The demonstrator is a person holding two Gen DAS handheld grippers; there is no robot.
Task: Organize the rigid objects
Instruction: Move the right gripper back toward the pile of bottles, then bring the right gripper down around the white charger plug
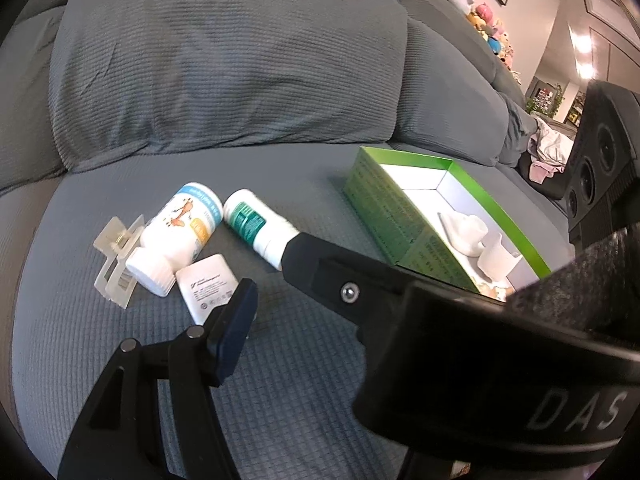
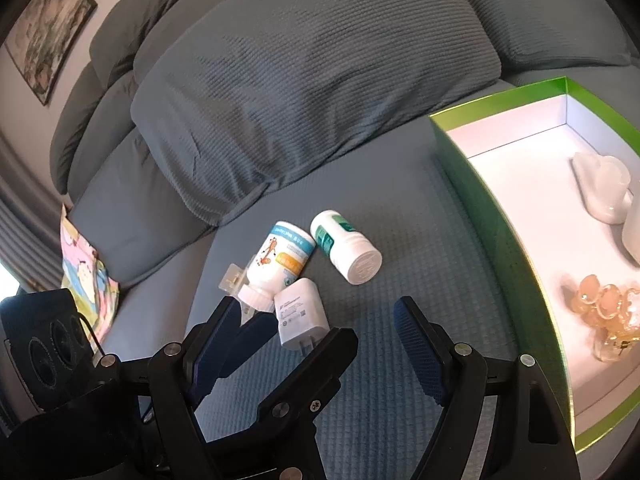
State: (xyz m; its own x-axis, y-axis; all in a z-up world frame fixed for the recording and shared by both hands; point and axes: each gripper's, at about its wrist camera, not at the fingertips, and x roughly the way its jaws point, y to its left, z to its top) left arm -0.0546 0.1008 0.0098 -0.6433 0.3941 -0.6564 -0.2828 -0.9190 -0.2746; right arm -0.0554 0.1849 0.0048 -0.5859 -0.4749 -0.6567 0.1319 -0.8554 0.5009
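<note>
Four loose things lie clustered on the sofa seat [image 1: 280,360], left of the green box [image 2: 500,216]: a giraffe-print bottle [image 2: 280,264], a green-label bottle [image 2: 344,248], a white charger [image 2: 298,312] and a clear hair clip [image 1: 116,256]. Both the left gripper [image 1: 268,276] and the right gripper [image 2: 336,328] stand apart and empty. I would take the charger, nearest the fingers, squarely across its flat sides, clear of the giraffe bottle's cap touching it, then lift it into the box.
</note>
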